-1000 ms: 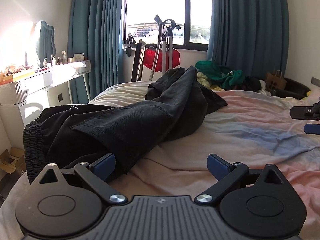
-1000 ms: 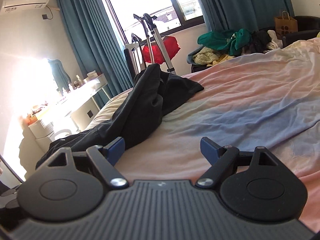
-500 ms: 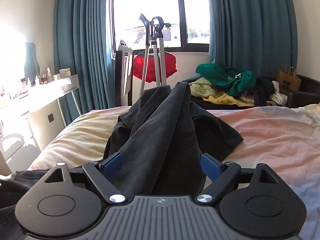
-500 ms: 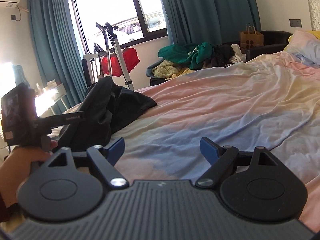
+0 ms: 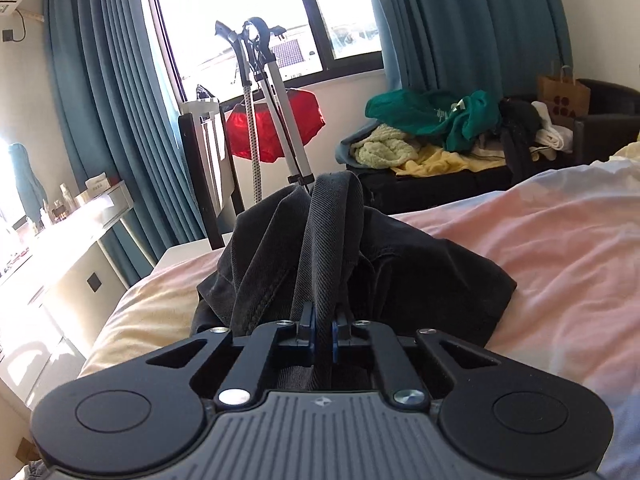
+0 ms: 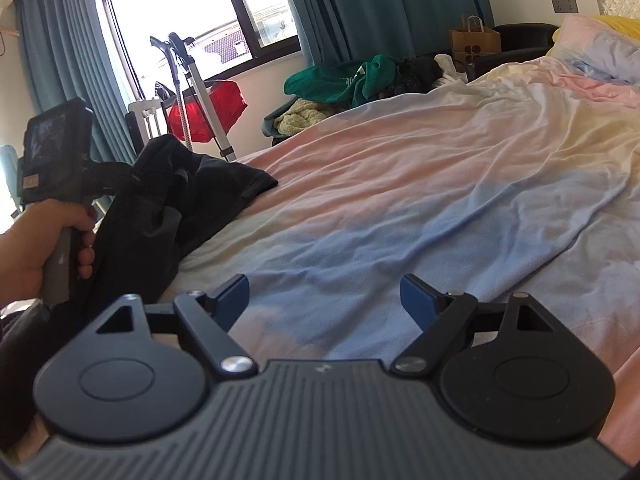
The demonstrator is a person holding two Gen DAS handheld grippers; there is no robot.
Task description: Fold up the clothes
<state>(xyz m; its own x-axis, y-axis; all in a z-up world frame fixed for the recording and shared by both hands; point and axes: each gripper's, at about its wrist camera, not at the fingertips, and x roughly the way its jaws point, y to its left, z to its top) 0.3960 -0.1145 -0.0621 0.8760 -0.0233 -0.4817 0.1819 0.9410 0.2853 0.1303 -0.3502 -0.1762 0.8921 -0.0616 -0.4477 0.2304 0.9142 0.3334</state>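
Note:
Black trousers lie bunched on the left side of the bed. My left gripper is shut on a raised fold of their dark fabric, which stands up in a ridge straight ahead. In the right wrist view the trousers lie at the left, with the left gripper's body and the hand that holds it beside them. My right gripper is open and empty, just above the pastel sheet.
A chair piled with green, yellow and white clothes stands beyond the bed's foot. A garment steamer stand with a red item is by the window. A white dressing table is at the left. Pillows lie far right.
My left gripper moved forward along the trousers and closed on a fold of them. My right gripper swung right over the sheet and stayed open.

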